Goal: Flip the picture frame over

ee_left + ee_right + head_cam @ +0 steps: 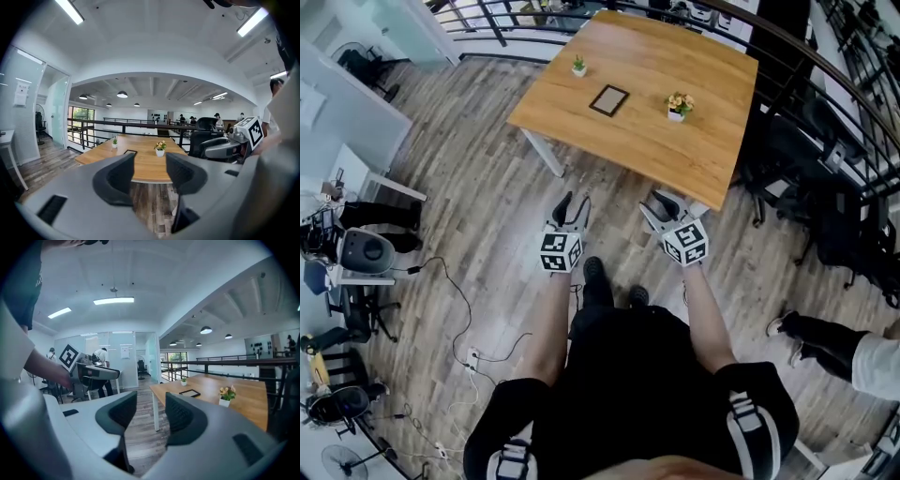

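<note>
We saw a wooden table (143, 143) on white legs just beyond the jaws of the left gripper (150, 163), standing on a grey plank floor (47, 166). Behind it ran a black railing (93, 123). Left of the jaws stood glass partitions (56, 112), and to their right a black office chair (206, 125). High above them, strip lights (70, 11) and pendant lamps (122, 94) lit the white ceiling.

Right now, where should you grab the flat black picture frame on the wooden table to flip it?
Probably the thin rim of the flat black picture frame, on its nearest side. It lies flat on the wooden table, so the jaws should come in low from the near table edge and pinch that rim to lift it.
</note>
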{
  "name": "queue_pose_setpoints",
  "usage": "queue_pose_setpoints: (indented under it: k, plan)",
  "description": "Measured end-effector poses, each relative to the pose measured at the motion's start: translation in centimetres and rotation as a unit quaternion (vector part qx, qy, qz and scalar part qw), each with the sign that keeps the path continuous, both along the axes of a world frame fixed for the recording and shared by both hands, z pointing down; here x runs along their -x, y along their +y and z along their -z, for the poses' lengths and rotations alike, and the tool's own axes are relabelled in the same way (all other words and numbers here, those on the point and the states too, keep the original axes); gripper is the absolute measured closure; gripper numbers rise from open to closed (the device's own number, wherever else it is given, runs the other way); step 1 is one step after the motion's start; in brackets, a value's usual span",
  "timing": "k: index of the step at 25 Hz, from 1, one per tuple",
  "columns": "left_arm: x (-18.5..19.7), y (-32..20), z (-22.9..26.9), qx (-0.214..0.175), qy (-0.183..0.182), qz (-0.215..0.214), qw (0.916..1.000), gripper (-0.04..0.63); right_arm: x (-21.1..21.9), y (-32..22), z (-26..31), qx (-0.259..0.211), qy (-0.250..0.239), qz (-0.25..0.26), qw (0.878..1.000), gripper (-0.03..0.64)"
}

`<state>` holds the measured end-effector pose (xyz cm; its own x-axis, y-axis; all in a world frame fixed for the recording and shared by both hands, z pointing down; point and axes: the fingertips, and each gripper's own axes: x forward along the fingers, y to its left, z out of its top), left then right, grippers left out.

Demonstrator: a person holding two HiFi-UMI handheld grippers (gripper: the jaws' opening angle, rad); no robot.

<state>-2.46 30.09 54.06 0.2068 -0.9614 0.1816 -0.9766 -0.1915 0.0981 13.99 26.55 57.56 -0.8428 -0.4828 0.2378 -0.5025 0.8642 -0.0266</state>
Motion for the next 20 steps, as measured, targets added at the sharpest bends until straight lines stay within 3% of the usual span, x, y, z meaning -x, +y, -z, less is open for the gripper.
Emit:
queue_pose_setpoints:
  k: [1, 6, 9, 20]
  plan:
    - [-0.1, -0.1, 0.0, 0.0, 0.002, -0.002, 1.0, 0.358, 0.1, 0.0, -0.1, -0.002, 0.003, 0.0, 1.0, 0.389]
    - [-0.4, -0.3, -0.4, 0.002, 0.004, -0.014, 0.9999, 0.312, 0.0, -0.7, -0.1, -0.019, 0.012, -0.029, 0.999, 0.196]
    - [0.2, -0.4, -0.5, 0.001, 0.006, -0.009, 0.9999, 0.28, -0.3, -1.3, 0.1, -0.024, 0.01, -0.054, 0.998, 0.115]
    - [2.0, -1.4, -1.0, 0.007, 0.015, -0.009, 0.9998, 0.267, 0.2, -2.6, -0.4, -0.008, 0.008, -0.079, 0.997, 0.1]
